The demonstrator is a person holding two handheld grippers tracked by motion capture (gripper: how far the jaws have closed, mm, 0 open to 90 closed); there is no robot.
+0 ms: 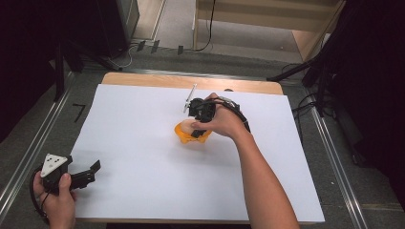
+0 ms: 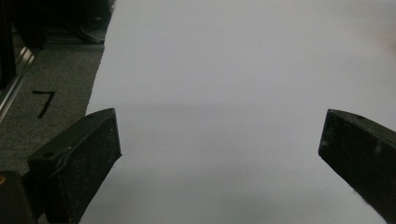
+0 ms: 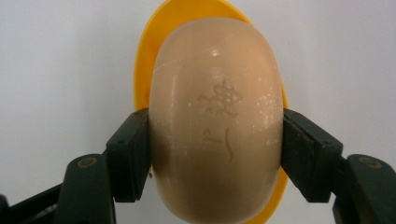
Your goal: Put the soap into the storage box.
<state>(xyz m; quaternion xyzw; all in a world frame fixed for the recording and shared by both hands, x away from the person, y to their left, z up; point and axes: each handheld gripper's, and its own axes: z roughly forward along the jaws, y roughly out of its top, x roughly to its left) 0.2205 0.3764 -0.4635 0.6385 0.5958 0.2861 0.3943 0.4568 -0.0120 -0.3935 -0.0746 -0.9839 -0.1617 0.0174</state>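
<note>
- White paper (image 1: 143, 143) was spread over the wooden table (image 1: 143, 78) in the high view, and the work was seen near its middle.
- In this view the right gripper (image 1: 199, 125) was held by the right hand (image 1: 224, 121) and pointed down onto the yellow dish (image 1: 184, 136); a pale piece of the soap (image 1: 187, 126) was visible just beside the jaws.
- A thin metal rod (image 1: 189, 98) was seen just behind that hand; what it belonged to could not be told.
- The left gripper (image 1: 90, 171) was kept in the left hand (image 1: 57, 200) at the near left corner of the paper, well apart from the dish, with its jaws apart.
- In the left gripper view the two black jaws were standing wide apart over bare paper, and nothing was between them. At the left, a grey floor (image 2: 46, 116) with a black mark (image 2: 43, 101) was seen.
- In the right gripper view the beige oval soap (image 3: 217, 121) was clamped between the two jaws, one pad pressed on each long side. Stamped characters were visible on its top.
- The yellow dish (image 3: 144, 79) was seen directly behind the soap, as a rim around it. Whether the soap was touching the dish or was held slightly above it could not be told.
- It was judged that the grasp was made and firm. The remaining part was judged to be either lifting the soap away from the dish or setting it down inside and opening the jaws; the pictures did not decide which.
</note>
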